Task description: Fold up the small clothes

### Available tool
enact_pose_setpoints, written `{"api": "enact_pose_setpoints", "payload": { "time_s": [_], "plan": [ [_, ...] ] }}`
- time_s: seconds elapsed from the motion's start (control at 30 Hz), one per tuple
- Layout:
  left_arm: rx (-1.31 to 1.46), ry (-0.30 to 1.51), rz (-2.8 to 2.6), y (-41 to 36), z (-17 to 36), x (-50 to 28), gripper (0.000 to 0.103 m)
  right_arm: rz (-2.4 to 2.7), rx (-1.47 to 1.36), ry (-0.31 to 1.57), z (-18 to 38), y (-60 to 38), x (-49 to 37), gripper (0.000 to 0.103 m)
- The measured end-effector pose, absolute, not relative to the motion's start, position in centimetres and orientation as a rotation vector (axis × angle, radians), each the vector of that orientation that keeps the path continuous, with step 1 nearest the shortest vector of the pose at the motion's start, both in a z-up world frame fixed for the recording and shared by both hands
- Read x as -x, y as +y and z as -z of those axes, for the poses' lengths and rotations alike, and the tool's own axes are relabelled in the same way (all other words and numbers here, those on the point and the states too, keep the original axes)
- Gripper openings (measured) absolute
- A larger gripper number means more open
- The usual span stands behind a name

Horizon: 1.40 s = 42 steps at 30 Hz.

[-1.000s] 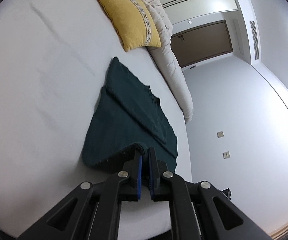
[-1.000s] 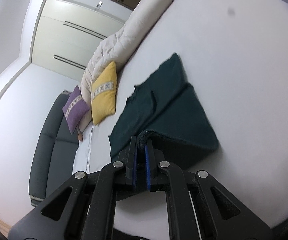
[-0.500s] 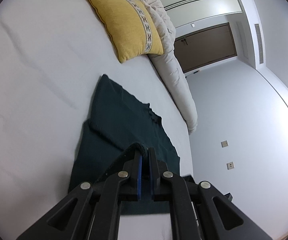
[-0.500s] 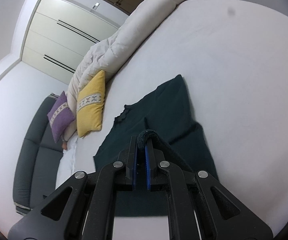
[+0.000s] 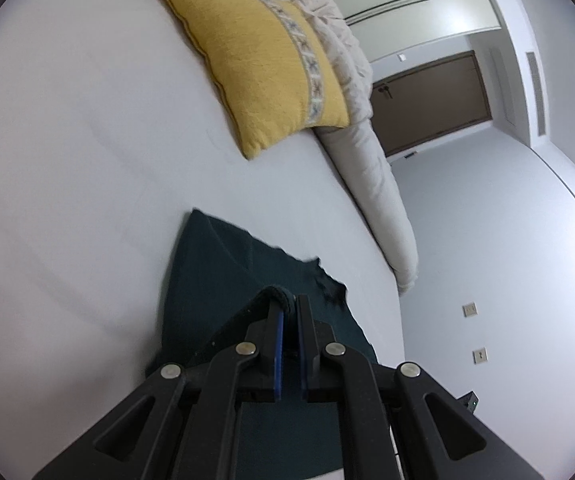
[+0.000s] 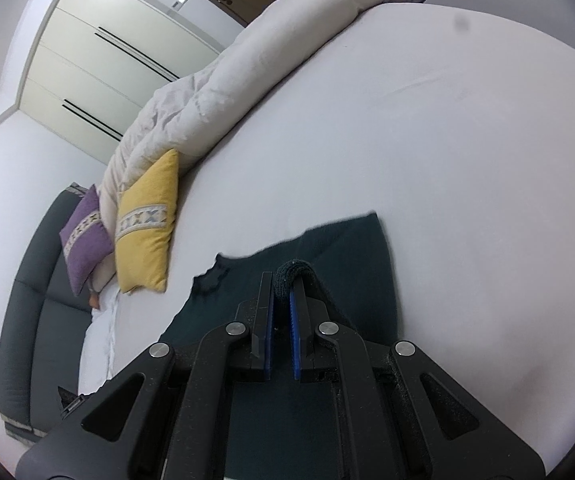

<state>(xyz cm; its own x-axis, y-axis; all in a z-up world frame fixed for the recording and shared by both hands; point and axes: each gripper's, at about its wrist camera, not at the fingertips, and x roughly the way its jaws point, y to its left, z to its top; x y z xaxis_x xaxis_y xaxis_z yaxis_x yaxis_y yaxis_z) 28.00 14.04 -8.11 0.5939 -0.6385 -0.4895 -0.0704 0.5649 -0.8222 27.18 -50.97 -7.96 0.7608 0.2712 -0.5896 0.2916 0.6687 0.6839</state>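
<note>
A dark green garment (image 5: 207, 264) lies on the white bed sheet (image 5: 67, 160); it also shows in the right wrist view (image 6: 351, 248). My left gripper (image 5: 289, 304) is shut on a bunched hem of the garment and holds it lifted over the part that lies flat. My right gripper (image 6: 283, 280) is shut on another bunched hem of the same garment, also lifted. The garment's neckline (image 6: 211, 276) lies just ahead of the grippers. The cloth under the gripper bodies is hidden.
A yellow cushion (image 5: 263, 60) lies on the bed beyond the garment, against a rolled beige duvet (image 6: 239, 80). A purple cushion (image 6: 83, 236) and a dark grey headboard (image 6: 27, 320) are at the left. A brown door (image 5: 431, 100) and white wardrobes (image 6: 99, 68) stand behind.
Both grippers have carried the held hem forward over the garment toward its neckline and the cushion. Less of the flat garment shows ahead of the fingers.
</note>
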Motion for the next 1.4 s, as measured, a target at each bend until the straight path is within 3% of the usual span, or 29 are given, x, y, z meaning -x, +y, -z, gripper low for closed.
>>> {"api": "enact_pose_setpoints", "payload": {
  "time_s": [0.4, 0.73, 0.77, 0.83, 0.87, 0.9, 0.97, 1.4],
  "plan": [
    [0.929, 0.942, 0.299, 12.2, 12.1, -36.3, 0.006, 0.095, -0.927, 0.807, 13.2, -53.2, -38.6, 0.005],
    [0.87, 1.001, 0.25, 10.8, 15.2, -40.3, 0.008, 0.148, -0.949, 0.838, 17.2, -53.4, -42.5, 0.008],
    [0.894, 0.993, 0.263, 11.0, 15.4, -40.1, 0.012, 0.143, -0.963, 0.837, 17.5, -53.4, -42.5, 0.013],
    [0.923, 0.975, 0.288, 11.4, 15.2, -39.7, 0.03, 0.136, -0.963, 0.807, 17.4, -53.4, -42.3, 0.029],
    [0.936, 0.964, 0.296, 11.7, 14.9, -39.2, 0.045, 0.142, -0.958, 0.792, 17.1, -53.5, -41.9, 0.047],
    [0.947, 0.952, 0.307, 11.9, 14.7, -38.9, 0.049, 0.167, -0.954, 0.778, 16.8, -53.7, -41.4, 0.064],
    [0.944, 0.925, 0.314, 12.5, 13.8, -37.8, 0.054, 0.185, -0.958, 0.737, 16.0, -54.0, -40.3, 0.066],
    [0.761, 0.924, 0.289, 12.9, 13.8, -27.5, 0.055, 0.101, -0.581, 0.833, 13.3, -47.7, -33.5, 0.062]
  ]
}}
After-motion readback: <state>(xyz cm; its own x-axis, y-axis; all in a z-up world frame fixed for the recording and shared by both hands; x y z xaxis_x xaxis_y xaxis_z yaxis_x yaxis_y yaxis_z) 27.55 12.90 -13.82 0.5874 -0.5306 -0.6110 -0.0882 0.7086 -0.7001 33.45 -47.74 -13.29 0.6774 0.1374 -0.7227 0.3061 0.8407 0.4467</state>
